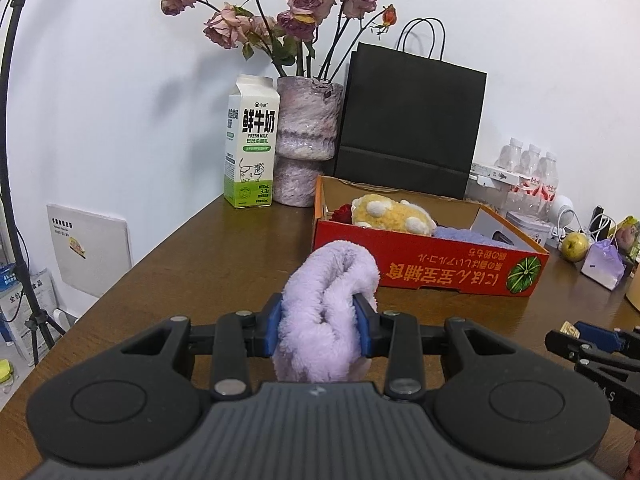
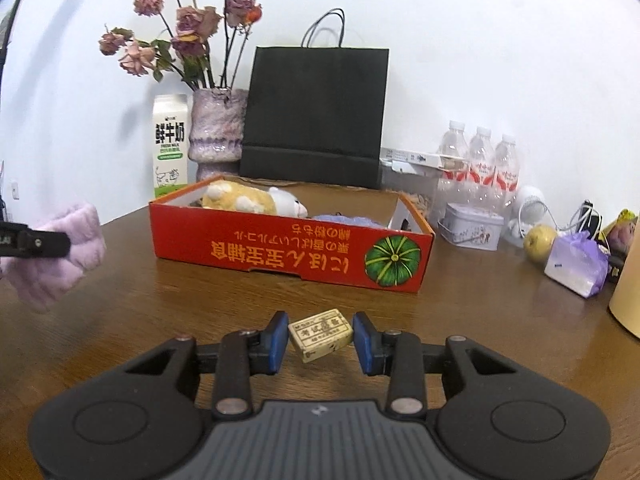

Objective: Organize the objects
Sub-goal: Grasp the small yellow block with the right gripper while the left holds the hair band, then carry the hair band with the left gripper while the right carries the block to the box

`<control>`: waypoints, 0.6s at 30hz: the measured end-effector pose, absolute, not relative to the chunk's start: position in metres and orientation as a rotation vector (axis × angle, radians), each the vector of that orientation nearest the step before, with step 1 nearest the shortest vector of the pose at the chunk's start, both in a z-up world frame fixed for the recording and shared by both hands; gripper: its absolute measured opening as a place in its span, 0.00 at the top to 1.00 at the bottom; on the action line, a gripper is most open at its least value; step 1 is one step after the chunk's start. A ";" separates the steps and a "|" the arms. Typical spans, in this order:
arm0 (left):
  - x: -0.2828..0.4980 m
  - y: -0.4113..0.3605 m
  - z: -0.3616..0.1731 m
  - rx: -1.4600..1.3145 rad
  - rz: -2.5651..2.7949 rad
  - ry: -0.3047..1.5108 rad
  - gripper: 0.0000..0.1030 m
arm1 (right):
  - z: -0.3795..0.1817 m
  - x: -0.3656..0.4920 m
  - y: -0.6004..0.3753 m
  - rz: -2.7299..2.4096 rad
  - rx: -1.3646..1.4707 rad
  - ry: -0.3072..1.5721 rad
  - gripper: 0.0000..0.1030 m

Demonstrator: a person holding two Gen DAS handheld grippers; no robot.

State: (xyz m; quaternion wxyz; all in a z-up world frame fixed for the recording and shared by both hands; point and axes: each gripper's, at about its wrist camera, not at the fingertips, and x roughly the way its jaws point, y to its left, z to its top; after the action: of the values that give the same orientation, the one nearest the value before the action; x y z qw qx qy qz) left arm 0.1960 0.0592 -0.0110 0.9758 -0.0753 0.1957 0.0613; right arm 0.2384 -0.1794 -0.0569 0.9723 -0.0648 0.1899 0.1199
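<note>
The left gripper [image 1: 320, 324] is clamped on a rolled lilac fleece cloth [image 1: 326, 308], its blue pads pressed into the pile on both sides, the roll held above the brown wooden table [image 1: 192, 264] just short of the red cardboard box [image 1: 424, 264]; the right gripper [image 2: 321, 340] holds its fingers around a small cream eraser [image 2: 320, 334] that sits tilted between the pads, the left pad touching it, though whether the right pad touches it I cannot tell; inside the box lie a yellow plush toy [image 1: 390, 216] with white spots and a lavender cloth [image 1: 464, 236]; behind the box stand a fresh milk carton [image 1: 250, 142], a mottled vase of dried roses [image 1: 306, 136] and a black paper bag [image 1: 408, 120].
</note>
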 end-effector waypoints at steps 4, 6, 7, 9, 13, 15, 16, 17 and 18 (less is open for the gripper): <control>0.192 0.053 -0.013 -0.147 0.137 0.397 0.65 | -0.055 0.233 -0.180 0.258 -0.132 0.367 0.67; 0.190 0.049 -0.013 -0.151 0.143 0.397 0.65 | -0.053 0.231 -0.182 0.262 -0.122 0.356 0.67; 0.189 0.047 -0.013 -0.151 0.144 0.397 0.65 | -0.052 0.230 -0.183 0.264 -0.117 0.351 0.67; 0.187 0.041 -0.013 -0.152 0.140 0.399 0.65 | -0.051 0.229 -0.185 0.269 -0.108 0.343 0.67; 0.185 0.027 -0.013 -0.150 0.129 0.404 0.65 | -0.048 0.225 -0.188 0.280 -0.099 0.333 0.67; 0.184 0.022 -0.012 -0.151 0.126 0.402 0.65 | -0.047 0.224 -0.189 0.286 -0.095 0.329 0.67; 0.184 0.019 -0.011 -0.151 0.124 0.402 0.65 | -0.046 0.224 -0.190 0.287 -0.094 0.328 0.67; 0.184 0.016 -0.011 -0.150 0.123 0.403 0.65 | -0.045 0.223 -0.190 0.289 -0.093 0.325 0.67; 0.184 0.013 -0.011 -0.149 0.121 0.405 0.65 | -0.045 0.223 -0.191 0.290 -0.093 0.323 0.67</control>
State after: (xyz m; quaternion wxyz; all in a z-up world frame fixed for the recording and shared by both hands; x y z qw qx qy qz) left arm 0.1843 0.0127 -0.0105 0.9750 -0.0739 0.2010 0.0599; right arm 0.2226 -0.1914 -0.0449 0.9755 -0.0459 0.1600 0.1438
